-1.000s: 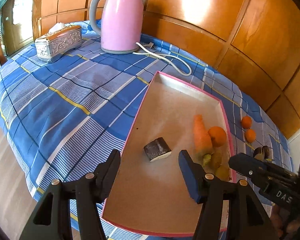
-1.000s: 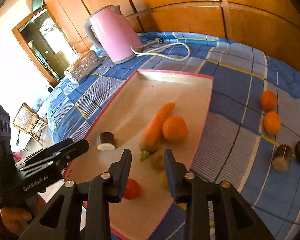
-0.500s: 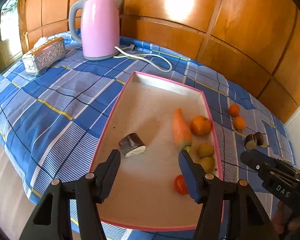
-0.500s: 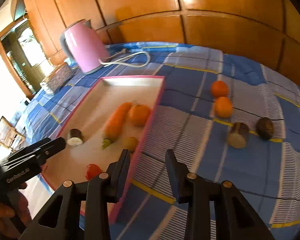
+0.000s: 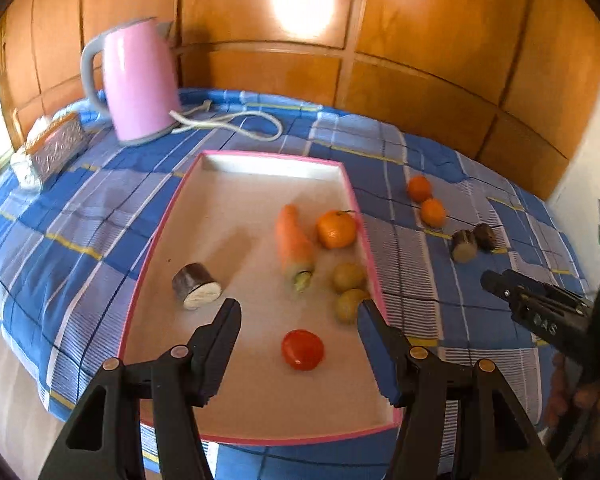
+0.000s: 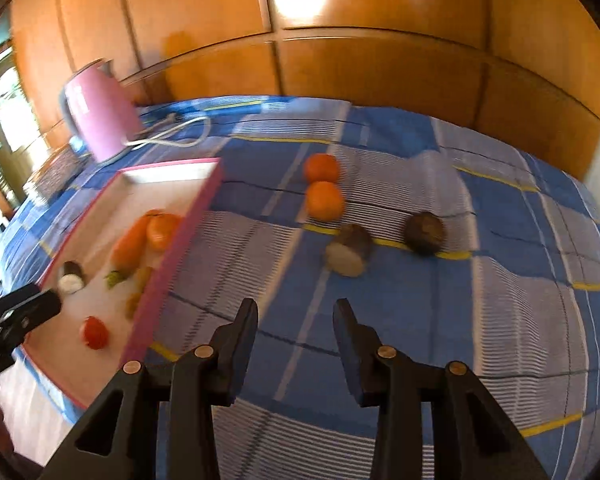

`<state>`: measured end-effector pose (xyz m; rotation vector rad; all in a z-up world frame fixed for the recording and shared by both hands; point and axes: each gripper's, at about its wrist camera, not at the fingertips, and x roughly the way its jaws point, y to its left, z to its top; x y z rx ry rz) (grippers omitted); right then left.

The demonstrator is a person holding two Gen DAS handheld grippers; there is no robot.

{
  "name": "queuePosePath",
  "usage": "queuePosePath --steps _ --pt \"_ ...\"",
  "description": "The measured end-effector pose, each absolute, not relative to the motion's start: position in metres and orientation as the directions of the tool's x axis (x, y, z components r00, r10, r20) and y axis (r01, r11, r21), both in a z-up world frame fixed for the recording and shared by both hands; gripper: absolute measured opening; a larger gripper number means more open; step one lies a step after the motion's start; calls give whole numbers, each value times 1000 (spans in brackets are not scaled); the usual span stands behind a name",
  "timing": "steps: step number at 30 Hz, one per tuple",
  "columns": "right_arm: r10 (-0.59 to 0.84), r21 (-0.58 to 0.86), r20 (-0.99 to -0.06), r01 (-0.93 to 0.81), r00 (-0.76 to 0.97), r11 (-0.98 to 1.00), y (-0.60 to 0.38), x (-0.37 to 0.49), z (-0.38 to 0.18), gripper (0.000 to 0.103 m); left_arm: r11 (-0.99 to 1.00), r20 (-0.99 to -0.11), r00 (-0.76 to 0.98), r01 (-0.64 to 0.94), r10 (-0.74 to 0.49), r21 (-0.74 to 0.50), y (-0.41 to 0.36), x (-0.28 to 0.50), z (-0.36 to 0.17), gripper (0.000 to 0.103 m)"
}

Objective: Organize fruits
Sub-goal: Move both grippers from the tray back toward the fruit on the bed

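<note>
Glossy wood-panelled wall [image 5: 380,40] behind a blue-checked tablecloth [image 6: 420,320].

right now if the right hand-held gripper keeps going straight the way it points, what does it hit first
Probably the cut dark fruit piece on the tablecloth, which lies nearly ahead of the open right hand-held gripper. Depth is unclear, so it might meet bare cloth first.

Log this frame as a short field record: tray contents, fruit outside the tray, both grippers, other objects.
tray: carrot, orange, two yellow-green fruits, tomato, dark cut piece
on cloth, outside the tray: two oranges, two dark pieces
left gripper: open, empty, over tray's near end
right gripper: open, empty, over cloth
other: pink kettle, silver box
</note>
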<state>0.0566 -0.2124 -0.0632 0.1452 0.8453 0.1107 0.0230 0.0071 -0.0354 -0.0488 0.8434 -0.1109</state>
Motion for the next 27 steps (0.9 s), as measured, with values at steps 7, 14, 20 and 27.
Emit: queuePosePath --steps 7,14,20,27 --pt "111 166 -745 22 658 986 -236 56 -64 39 992 -729 674 108 -119 -62 -5 21 -27 61" --pt "80 177 -744 80 663 981 -260 51 -68 40 986 -712 688 161 -139 -37 -18 13 -19 61" --pt "66 188 -755 118 653 975 -275 47 -76 40 987 -714 687 159 -136 -34 -20 12 -19 61" --pt "44 184 -746 143 665 972 -286 42 -73 40 984 -722 676 170 -148 -42 -25 13 -23 61"
